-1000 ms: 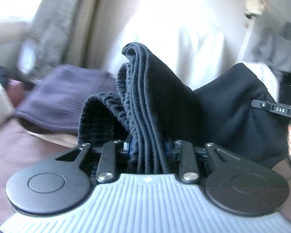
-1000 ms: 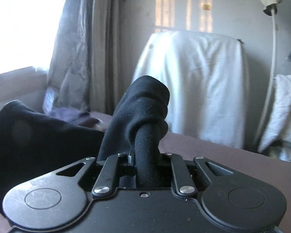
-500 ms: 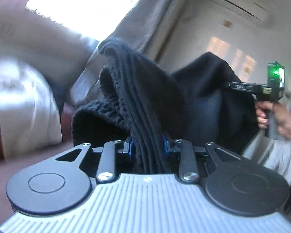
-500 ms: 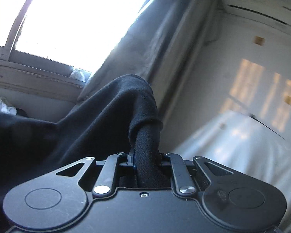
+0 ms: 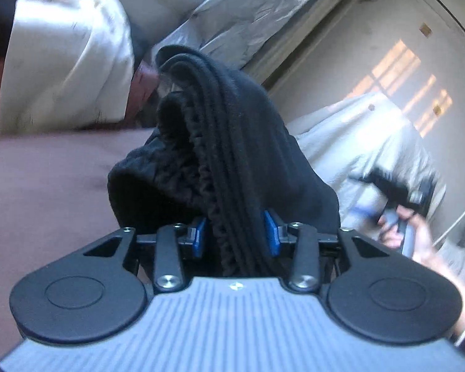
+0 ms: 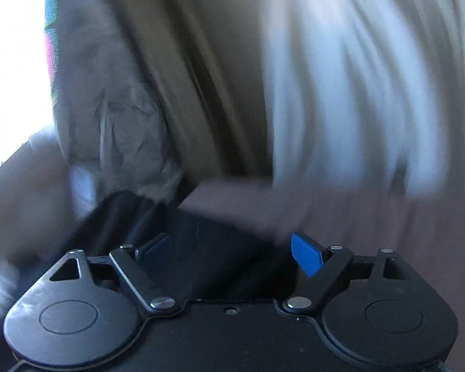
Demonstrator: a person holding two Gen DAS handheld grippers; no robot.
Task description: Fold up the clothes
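A black garment (image 5: 232, 142) with a ribbed, gathered edge stands bunched up between the blue pads (image 5: 271, 232) of my left gripper (image 5: 235, 232). Those jaws are opening, and the cloth still sits upright between them, above the maroon bed surface (image 5: 46, 192). In the right wrist view, my right gripper (image 6: 229, 248) has its jaws spreading wide. The black garment (image 6: 207, 241) lies low between its fingers, and neither blue pad (image 6: 307, 257) presses on it. The left wrist view also shows the right gripper (image 5: 400, 192), blurred, in a person's hand (image 5: 421, 238) at the far right.
A white bundle of cloth (image 5: 65, 62) lies at the back left of the bed. A grey curtain (image 5: 263, 15) hangs behind it. A white-draped piece of furniture (image 5: 372, 142) stands beyond the bed's far edge, with its white cover (image 6: 356, 93) blurred in the right wrist view.
My right gripper's jaws have sprung wide and let go of the black fold they pinched. Both views have rolled and dropped toward the bed. The left pads stand slightly further apart.
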